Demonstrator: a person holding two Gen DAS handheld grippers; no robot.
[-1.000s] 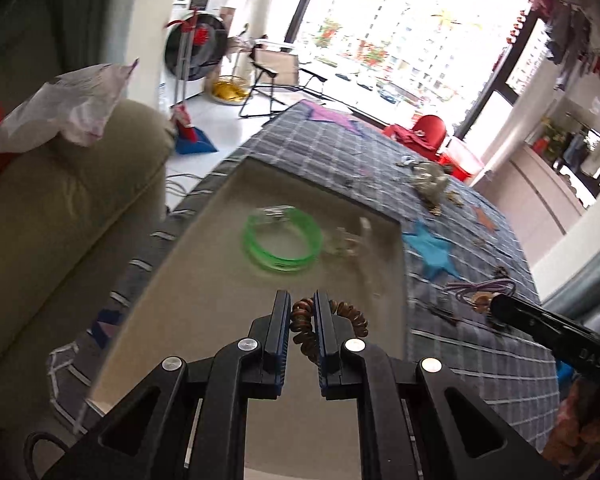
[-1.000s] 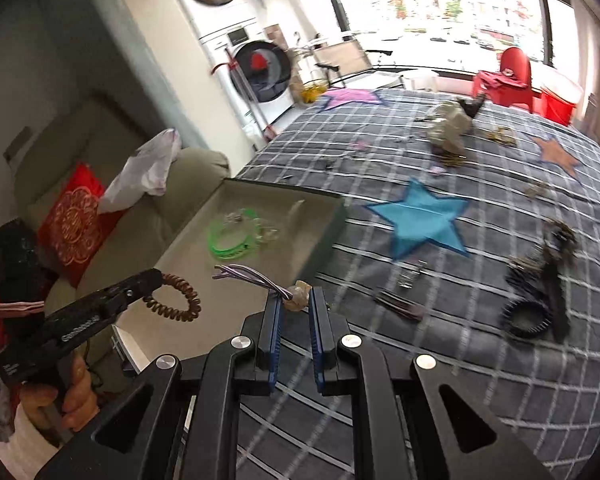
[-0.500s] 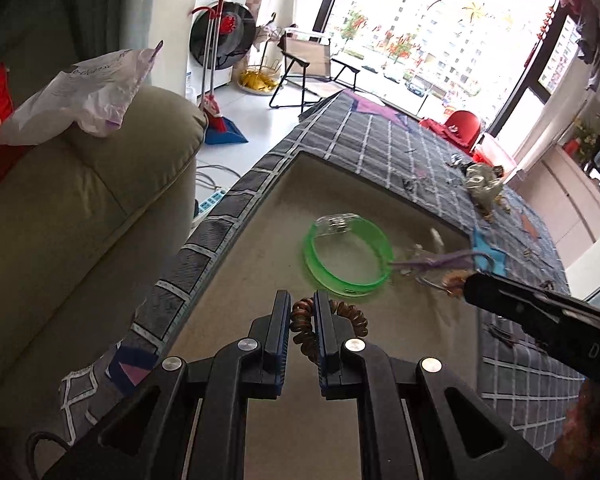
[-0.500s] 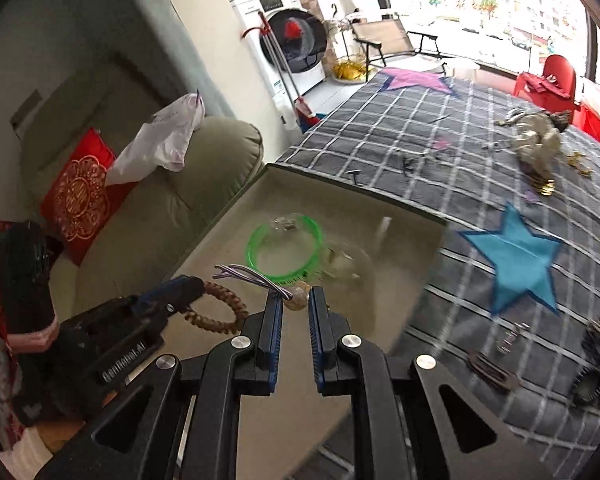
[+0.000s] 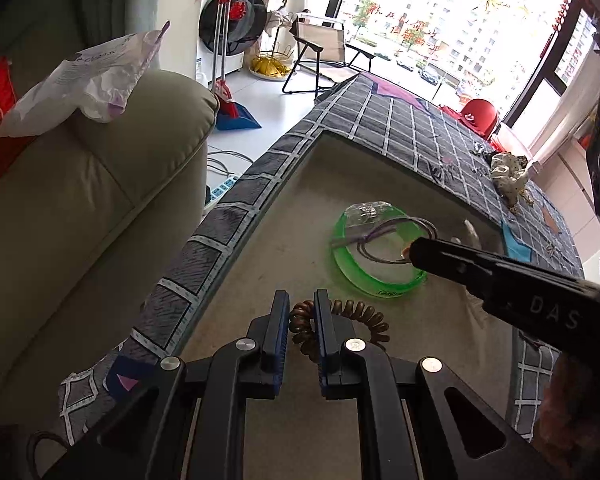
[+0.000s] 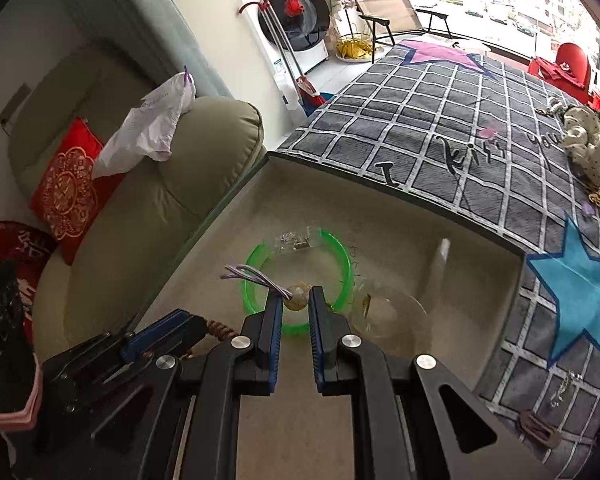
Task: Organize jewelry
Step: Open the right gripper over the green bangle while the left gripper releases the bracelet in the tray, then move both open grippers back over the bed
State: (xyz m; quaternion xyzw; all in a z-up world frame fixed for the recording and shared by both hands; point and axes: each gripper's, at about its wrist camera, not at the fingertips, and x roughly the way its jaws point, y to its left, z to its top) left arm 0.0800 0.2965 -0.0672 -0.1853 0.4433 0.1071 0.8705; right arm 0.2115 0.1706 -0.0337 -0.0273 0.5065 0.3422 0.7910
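Left gripper (image 5: 301,316) clenched on brown coil bracelet (image 5: 356,316), low over tray (image 6: 412,216). Right gripper (image 6: 294,304) pinches purple-corded bead (image 6: 296,291) above green bangle (image 6: 340,264) inside tray. Risk: cord loop snags bangle on release; grippers nearly touching, may collide.

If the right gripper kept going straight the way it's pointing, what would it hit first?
Most likely the green bangle lying in the tray, directly ahead of the right gripper, which holds a bead on a purple cord. Depth is unclear.

Red cushion (image 6: 66,190) on sofa (image 6: 148,208), washing machine (image 6: 296,12)
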